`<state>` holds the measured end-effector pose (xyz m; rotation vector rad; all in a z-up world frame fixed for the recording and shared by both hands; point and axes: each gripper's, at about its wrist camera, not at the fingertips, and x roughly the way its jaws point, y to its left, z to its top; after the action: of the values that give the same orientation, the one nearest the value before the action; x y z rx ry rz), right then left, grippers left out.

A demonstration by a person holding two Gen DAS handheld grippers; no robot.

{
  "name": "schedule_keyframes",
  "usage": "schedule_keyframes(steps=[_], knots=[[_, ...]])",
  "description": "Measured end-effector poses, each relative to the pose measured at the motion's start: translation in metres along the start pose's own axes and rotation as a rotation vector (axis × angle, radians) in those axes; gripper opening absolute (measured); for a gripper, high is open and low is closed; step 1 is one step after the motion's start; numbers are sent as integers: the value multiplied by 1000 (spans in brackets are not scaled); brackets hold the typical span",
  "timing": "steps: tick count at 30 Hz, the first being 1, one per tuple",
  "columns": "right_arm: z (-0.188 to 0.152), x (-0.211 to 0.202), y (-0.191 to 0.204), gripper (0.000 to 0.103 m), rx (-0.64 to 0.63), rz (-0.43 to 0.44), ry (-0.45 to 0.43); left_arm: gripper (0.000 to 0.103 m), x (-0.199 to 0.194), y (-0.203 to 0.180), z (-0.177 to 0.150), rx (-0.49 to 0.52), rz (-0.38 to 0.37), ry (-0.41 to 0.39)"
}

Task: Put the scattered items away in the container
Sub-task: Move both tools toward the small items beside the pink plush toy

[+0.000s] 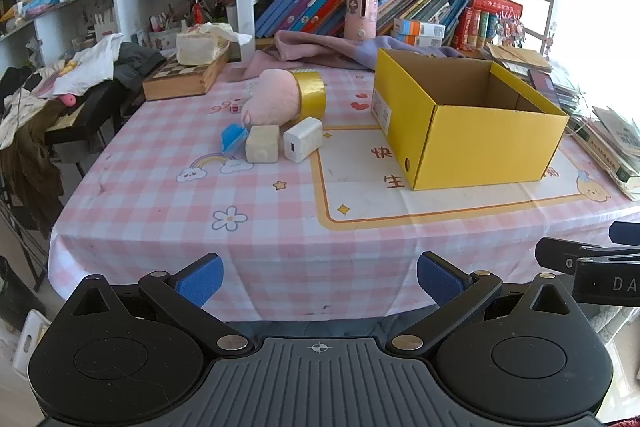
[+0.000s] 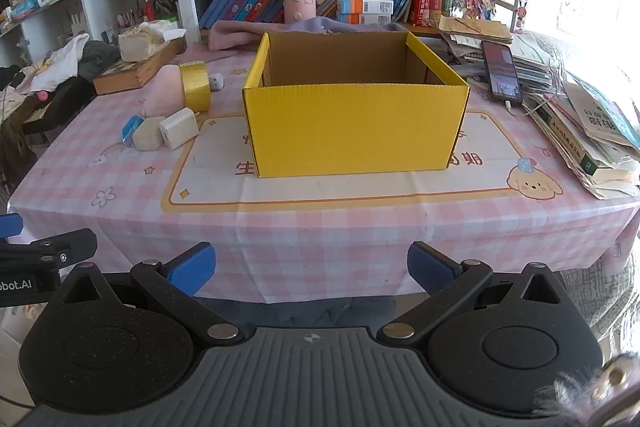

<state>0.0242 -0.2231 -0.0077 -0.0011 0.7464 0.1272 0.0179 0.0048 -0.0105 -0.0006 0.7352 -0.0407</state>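
**Box empty, items still out on the cloth**

Your yellow box [image 2: 356, 125] sits centre frame in the right wrist view: corrugated card, open top, brown inside, nothing visible in it. Left of it on the pink checked tablecloth [image 2: 320, 227] lies the cluster: white charger [image 1: 303, 139], cream block [image 1: 262, 143] touching it, small blue item [image 1: 234, 138] beside that, pink plush [image 1: 272, 97] w/ a gold tape roll [image 1: 311, 94] just behind. Left gripper [image 1: 319, 281] & right gripper [image 2: 311, 269] both hang at the near table edge, bottom of frame, jaws spread wide, holding nothing.
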Motion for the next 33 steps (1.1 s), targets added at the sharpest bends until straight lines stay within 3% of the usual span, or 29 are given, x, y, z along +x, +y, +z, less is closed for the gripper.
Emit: schedule_keyframes(steps=[12,26,33], knots=[[-4,-1,-2,103,9,-25,13,103,-1,0,-4,0,-2,16],[-9,0,10,103,-14,16,32,103,-1,6,-10,-1,13,40],[-10,-3,20,103,-35,79,34,103,0,11,-13,-3,3,55]])
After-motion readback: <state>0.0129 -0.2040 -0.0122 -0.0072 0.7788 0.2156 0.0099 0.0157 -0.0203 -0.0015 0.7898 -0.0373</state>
